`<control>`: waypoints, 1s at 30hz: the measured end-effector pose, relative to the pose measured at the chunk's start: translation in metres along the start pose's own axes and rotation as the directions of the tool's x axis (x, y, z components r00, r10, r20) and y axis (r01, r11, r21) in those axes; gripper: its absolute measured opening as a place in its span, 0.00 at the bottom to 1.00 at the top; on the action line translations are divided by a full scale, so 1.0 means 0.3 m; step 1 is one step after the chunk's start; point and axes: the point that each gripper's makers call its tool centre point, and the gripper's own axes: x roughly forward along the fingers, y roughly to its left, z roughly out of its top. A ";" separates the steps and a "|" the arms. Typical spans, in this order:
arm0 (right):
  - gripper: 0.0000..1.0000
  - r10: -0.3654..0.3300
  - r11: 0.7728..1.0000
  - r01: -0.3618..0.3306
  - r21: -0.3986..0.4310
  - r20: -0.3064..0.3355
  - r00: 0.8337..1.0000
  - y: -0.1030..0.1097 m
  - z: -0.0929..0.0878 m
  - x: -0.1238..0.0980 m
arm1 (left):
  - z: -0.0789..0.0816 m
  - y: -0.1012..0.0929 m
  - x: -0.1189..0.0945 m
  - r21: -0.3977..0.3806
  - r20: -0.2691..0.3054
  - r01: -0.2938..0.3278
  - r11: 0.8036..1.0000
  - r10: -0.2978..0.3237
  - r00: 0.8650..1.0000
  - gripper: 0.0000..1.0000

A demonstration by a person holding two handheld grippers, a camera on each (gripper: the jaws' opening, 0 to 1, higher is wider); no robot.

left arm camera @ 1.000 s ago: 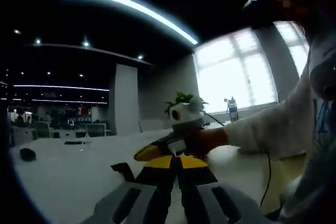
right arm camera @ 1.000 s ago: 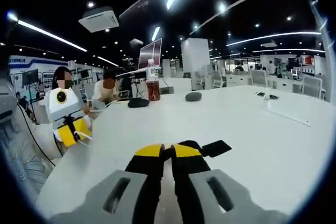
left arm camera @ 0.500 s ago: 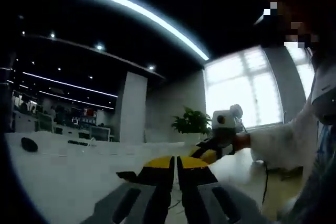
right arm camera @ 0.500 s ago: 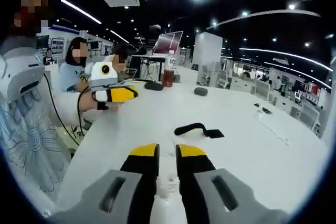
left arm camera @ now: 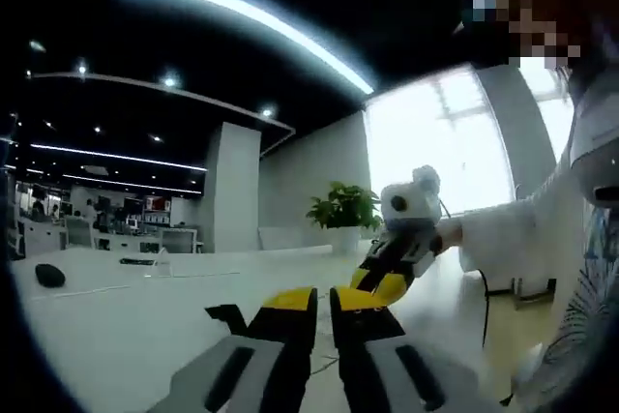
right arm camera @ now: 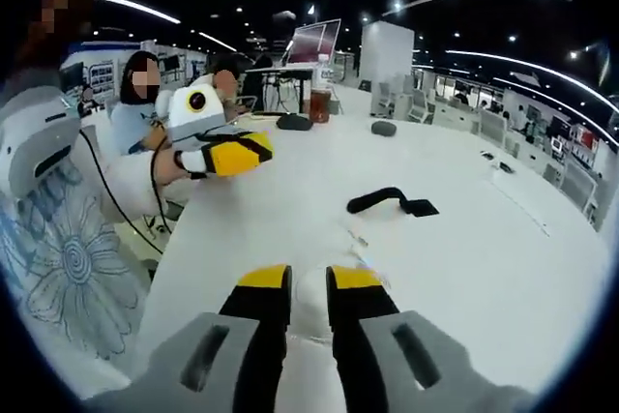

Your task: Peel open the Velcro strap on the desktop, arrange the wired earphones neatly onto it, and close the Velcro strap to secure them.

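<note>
Both my grippers, left point(left arm camera: 324, 299) and right point(right arm camera: 309, 280), hover with jaws narrowly parted, holding nothing, above the white desktop point(right arm camera: 290, 200); the black Velcro strap point(right arm camera: 392, 201) lies ahead

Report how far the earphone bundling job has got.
Nothing looks finished. The black Velcro strap lies on the white table, one end curled up, nothing wrapped in it. Thin white earphone wires lie loose beside it. The right gripper and left gripper hold nothing. Arranging and closing remain.

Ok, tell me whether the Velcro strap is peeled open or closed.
Cannot tell. The strap lies on the table, one end raised in an arch, apart from both hand-held grippers.
</note>
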 end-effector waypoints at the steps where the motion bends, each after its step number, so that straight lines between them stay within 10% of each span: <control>1: 0.16 0.009 1.000 -0.009 0.019 -0.011 1.000 0.010 -0.002 0.005 | -0.003 -0.003 0.001 0.004 -0.004 0.002 1.000 -0.002 1.000 0.11; 16: 0.14 -0.001 1.000 0.001 0.004 -0.092 0.996 0.013 -0.020 0.061 | -0.010 -0.012 -0.004 0.024 -0.008 0.013 1.000 -0.013 1.000 0.11; 30: 0.12 -0.053 0.998 0.054 0.016 -0.031 0.998 -0.021 0.016 0.026 | -0.119 -0.068 0.056 0.161 -0.195 0.029 0.987 0.003 0.981 0.21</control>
